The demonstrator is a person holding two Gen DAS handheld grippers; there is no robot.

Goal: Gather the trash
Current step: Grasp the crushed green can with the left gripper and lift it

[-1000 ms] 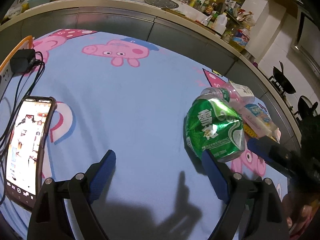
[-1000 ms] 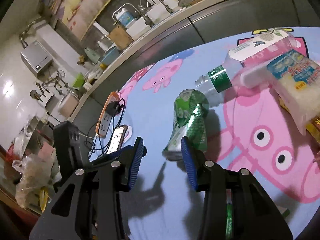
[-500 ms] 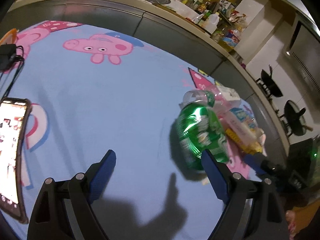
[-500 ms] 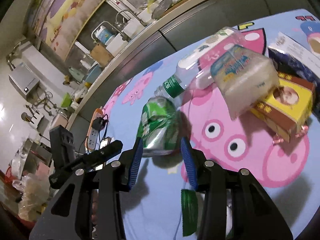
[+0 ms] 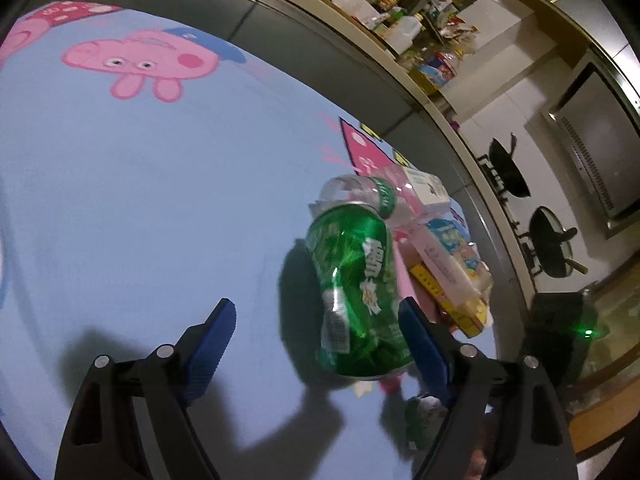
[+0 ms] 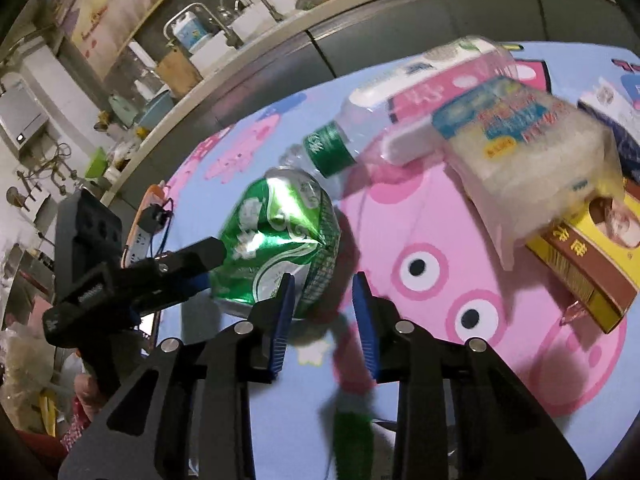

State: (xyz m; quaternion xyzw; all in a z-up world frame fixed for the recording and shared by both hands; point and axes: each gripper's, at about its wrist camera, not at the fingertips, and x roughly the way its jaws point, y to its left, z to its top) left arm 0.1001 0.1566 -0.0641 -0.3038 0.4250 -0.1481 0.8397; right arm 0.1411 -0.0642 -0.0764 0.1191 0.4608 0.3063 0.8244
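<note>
A crushed green can (image 5: 354,292) lies on the blue cartoon-pig tablecloth (image 5: 140,168). My left gripper (image 5: 316,320) is wide open; the can sits inside the gap, against its right finger. In the right wrist view the can (image 6: 280,248) lies just ahead and left of my right gripper (image 6: 324,292), which is open with a narrow gap and empty. The left gripper's finger (image 6: 188,260) touches the can's left side there. A clear bottle with a green cap (image 6: 400,100), a snack pack (image 6: 528,152) and a yellow-brown box (image 6: 588,256) lie behind.
A green and pink wrapper (image 6: 352,400) lies under the right gripper. A power strip (image 6: 140,236) sits at the cloth's far left. A kitchen counter with a sink (image 6: 224,40) runs behind the table. The table edge (image 5: 504,280) is close on the right.
Both grippers moved in toward the can. The left gripper swung right so the can now lies between its fingers; the phone left its view. The right gripper came closer to the can's end.
</note>
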